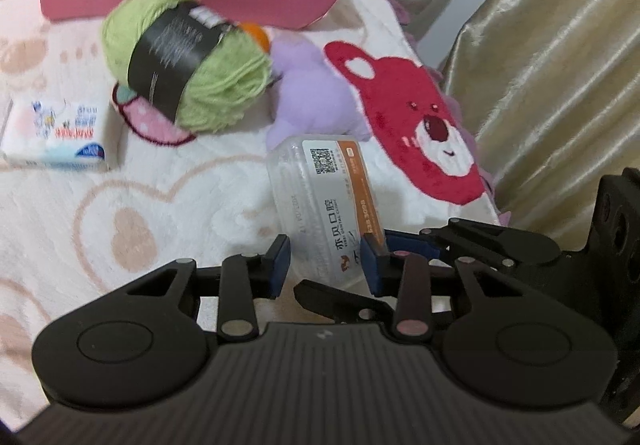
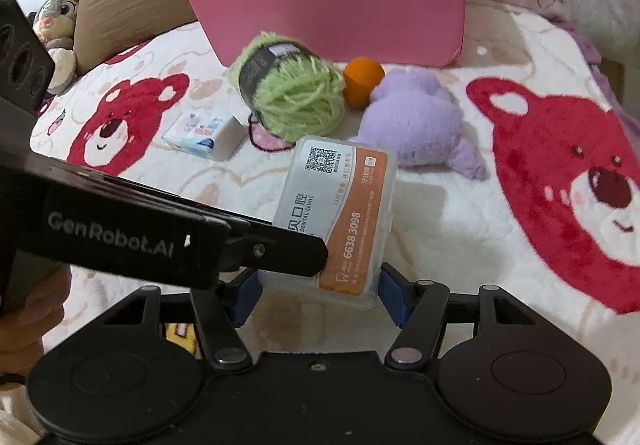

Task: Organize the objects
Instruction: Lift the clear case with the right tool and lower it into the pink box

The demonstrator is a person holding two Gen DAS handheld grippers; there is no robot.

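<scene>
Left wrist view: left gripper (image 1: pixel 326 265) clamped on near end of clear plastic dental-clinic case with orange label (image 1: pixel 320 197), raised over white fleece blanket with red bears (image 1: pixel 140 205); green yarn ball (image 1: pixel 184 57), purple plush toy (image 1: pixel 316 93), tissue packet (image 1: pixel 56 135) beyond.

Right wrist view: right gripper (image 2: pixel 320 291) clenched on same case (image 2: pixel 340 217), left gripper (image 2: pixel 316 257) touching its left edge. Pink cardboard box (image 2: pixel 340 13) behind, orange cone (image 2: pixel 362 81) beside yarn (image 2: pixel 292 93).

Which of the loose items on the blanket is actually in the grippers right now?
The clear plastic case with the orange dental-clinic label. Both the left gripper and right gripper bracket its near end; the green yarn ball, tissue pack and purple plush lie apart, untouched.
</scene>
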